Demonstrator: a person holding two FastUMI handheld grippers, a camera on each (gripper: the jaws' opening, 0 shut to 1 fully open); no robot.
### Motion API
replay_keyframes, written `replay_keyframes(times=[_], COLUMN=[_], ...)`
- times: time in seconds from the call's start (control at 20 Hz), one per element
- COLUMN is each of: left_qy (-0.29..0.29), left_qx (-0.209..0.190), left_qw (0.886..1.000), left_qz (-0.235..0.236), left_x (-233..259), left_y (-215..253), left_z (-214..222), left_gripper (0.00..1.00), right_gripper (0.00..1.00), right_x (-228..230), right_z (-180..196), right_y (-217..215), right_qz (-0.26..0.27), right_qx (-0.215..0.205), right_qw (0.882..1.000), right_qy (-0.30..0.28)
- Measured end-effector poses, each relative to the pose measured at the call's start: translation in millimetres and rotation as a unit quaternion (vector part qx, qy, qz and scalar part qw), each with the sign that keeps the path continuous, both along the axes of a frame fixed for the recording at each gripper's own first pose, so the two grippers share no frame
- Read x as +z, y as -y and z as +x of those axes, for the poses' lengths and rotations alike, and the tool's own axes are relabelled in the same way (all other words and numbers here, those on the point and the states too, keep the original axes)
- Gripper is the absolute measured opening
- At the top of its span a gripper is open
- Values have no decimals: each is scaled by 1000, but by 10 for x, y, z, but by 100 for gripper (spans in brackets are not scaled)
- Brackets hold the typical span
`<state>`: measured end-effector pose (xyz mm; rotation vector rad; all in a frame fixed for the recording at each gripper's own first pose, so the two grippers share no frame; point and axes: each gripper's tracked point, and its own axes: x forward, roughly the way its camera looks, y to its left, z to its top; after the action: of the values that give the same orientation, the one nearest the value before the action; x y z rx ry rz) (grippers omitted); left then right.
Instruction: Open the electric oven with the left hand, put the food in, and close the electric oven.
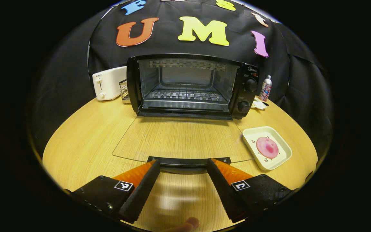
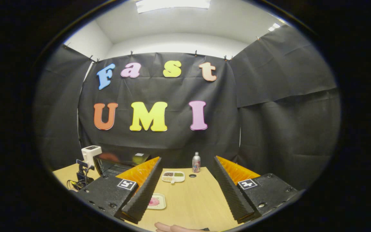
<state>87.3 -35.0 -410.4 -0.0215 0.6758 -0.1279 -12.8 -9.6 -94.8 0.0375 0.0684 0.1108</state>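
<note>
Glass oven door (image 1: 182, 140) is lying flat on the table (image 1: 85, 135), handle toward the left gripper (image 1: 183, 167), whose fingers are standing apart. One oven (image 1: 192, 85) is facing it; one pink food piece (image 1: 267, 147) is sitting on one plate (image 1: 282, 159) right of the door. Right gripper (image 2: 185, 185) is gaping, holding nothing.

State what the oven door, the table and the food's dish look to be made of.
Oven door: clear glass; the table's grain shows through it, with a dark handle.
Table: light wood or laminate, matte, visibly grained.
Dish: probably glazed ceramic or plastic; pale, smooth, rounded rim.
</note>
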Motion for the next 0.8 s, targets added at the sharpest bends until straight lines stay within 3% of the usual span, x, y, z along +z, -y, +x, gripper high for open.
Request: replay_keyframes(times=[0.35, 0.6, 0.8], left_qy=[41, 122, 200], left_qx=[8, -4, 6], left_qw=[999, 991, 978], left_qz=[-28, -52, -61], left_x=[304, 1103, 1915], left_y=[-38, 4, -46], left_z=[-10, -98, -226], left_gripper=[95, 95, 95], right_gripper=[96, 97, 97], right_x=[-364, -798, -1271], right_z=[286, 619, 944], right_y=[-177, -357, -418], right_qz=[-19, -47, -96], right_qx=[24, 51, 52], right_qw=[998, 988, 973], right_qy=[-59, -139, -203])
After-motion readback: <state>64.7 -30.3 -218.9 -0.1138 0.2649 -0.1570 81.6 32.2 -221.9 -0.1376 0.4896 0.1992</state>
